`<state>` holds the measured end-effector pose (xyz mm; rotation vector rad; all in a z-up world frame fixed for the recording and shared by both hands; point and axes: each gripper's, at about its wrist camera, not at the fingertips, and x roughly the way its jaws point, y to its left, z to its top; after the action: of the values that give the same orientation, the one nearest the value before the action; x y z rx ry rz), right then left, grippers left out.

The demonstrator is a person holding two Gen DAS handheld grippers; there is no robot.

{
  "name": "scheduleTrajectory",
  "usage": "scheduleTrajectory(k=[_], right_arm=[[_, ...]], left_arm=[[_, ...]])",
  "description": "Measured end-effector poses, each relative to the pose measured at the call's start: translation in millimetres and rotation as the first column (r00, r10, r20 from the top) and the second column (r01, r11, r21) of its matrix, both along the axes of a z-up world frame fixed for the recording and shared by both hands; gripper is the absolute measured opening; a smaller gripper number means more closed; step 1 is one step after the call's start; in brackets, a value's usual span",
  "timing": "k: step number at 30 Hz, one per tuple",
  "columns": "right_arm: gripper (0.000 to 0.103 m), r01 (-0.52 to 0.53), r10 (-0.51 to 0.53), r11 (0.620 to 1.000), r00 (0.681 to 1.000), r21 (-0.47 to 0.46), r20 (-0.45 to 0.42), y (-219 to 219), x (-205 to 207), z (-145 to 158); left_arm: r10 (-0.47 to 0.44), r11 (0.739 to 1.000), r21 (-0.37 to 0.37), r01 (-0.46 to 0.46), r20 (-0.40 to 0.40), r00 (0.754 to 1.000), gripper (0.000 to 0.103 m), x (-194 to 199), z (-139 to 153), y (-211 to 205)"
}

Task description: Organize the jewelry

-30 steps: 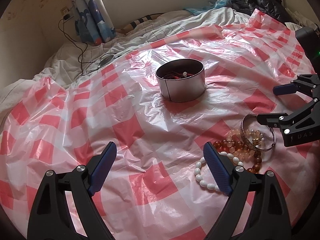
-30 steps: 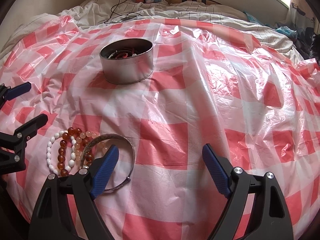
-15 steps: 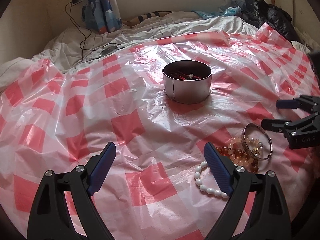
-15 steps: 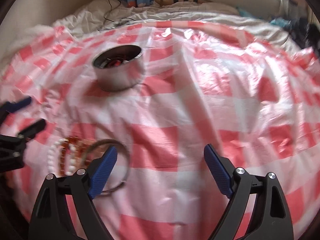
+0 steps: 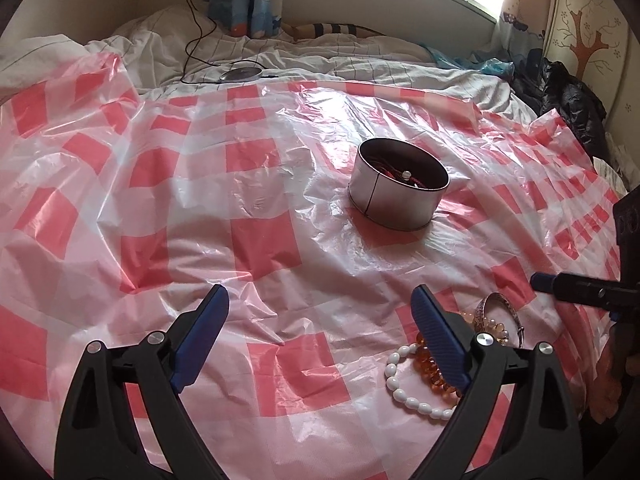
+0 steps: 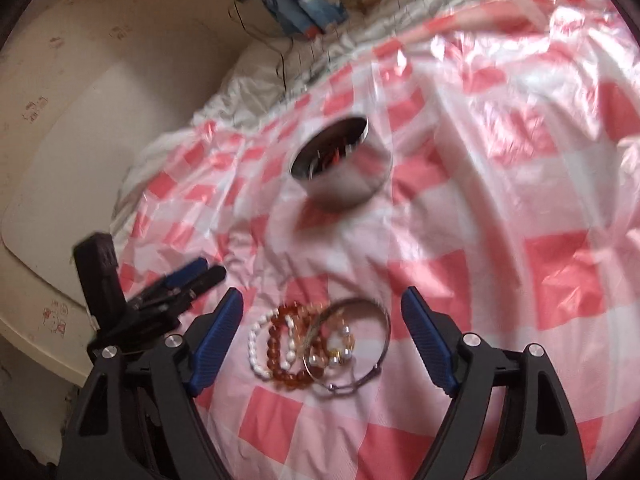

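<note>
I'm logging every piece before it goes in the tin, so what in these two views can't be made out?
- Tin contents: left view shows only red strands and a pale bead; the wall hides the rest, and the right view is blurred.
- Amber bracelet: the left gripper finger covers part; the right view's motion blur hides bead count.
- Silver bangle clasp: smeared, right view.
- Right gripper: cut off in the left view.

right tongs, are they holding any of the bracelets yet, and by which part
Nothing is held. The right tongs are open, with the pile of bracelets lying loose on the checked sheet between their tips. The left tongs are open and empty too.
</note>
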<state>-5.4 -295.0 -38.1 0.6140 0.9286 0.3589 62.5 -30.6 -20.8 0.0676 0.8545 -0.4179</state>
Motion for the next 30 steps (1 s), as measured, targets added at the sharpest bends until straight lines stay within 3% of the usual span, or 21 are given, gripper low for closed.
scheduleTrajectory(k=[4, 9, 11, 13, 15, 17, 18, 19, 22, 25, 27, 29, 30], right_arm=[[0.066, -0.036, 0.032, 0.999, 0.994, -0.035, -0.106, 11, 10, -24], [0.022, 0.037, -0.046, 0.997, 0.989, -0.067, -0.140, -5, 13, -34], [0.021, 0.017, -0.035, 0.991, 0.990, -0.130, -0.134, 0, 13, -33], [0.021, -0.028, -0.002, 0.964, 0.993, -0.266, -0.115, 16, 13, -29], [0.021, -0.069, 0.033, 0.901, 0.995, -0.428, -0.090, 38, 11, -25], [0.018, -0.080, 0.049, 0.860, 0.996, -0.503, -0.075, 49, 9, -24], [0.008, -0.071, 0.041, 0.863, 0.997, -0.500, -0.070, 48, 9, -22], [0.005, -0.052, 0.023, 0.871, 0.998, -0.489, -0.065, 43, 9, -21], [0.004, 0.046, -0.060, 0.903, 0.998, -0.428, -0.019, 19, 7, -11], [0.004, 0.135, -0.143, 0.913, 0.990, -0.384, 0.008, -2, 5, -5], [0.004, 0.143, -0.153, 0.921, 0.988, -0.362, 0.002, -8, 6, -4], [0.004, 0.094, -0.105, 0.956, 0.994, -0.280, -0.026, -5, 10, -8], [0.011, 0.065, -0.078, 0.966, 0.996, -0.251, -0.039, -2, 12, -10]], left_arm=[[-0.007, 1.000, 0.008, 0.007, -0.005, 1.000, 0.089, 0, -1, -1], [-0.004, 1.000, 0.012, 0.004, -0.012, 1.000, 0.090, -1, -3, -1], [-0.005, 1.000, 0.014, 0.005, -0.014, 1.000, 0.090, -1, -4, -1], [-0.004, 1.000, 0.016, 0.004, -0.017, 1.000, 0.090, -2, -4, -1], [-0.004, 1.000, 0.018, 0.005, -0.019, 1.000, 0.090, -1, -5, -2], [-0.011, 1.000, 0.018, 0.011, -0.022, 1.000, 0.090, -1, -6, -2], [-0.015, 1.000, 0.016, 0.015, -0.022, 1.000, 0.090, -1, -6, -3], [-0.021, 1.000, 0.012, 0.021, -0.024, 0.999, 0.090, -2, -6, -4], [-0.075, 0.997, -0.007, 0.075, -0.023, 0.997, 0.090, -5, -6, -14], [-0.167, 0.986, 0.025, 0.167, -0.008, 0.986, 0.090, -12, -9, -36], [-0.238, 0.969, 0.063, 0.238, 0.004, 0.971, 0.090, -19, -12, -54], [-0.287, 0.952, 0.120, 0.282, 0.029, 0.957, 0.090, -26, -13, -68], [-0.296, 0.947, 0.142, 0.288, 0.038, 0.954, 0.090, -27, -14, -72]])
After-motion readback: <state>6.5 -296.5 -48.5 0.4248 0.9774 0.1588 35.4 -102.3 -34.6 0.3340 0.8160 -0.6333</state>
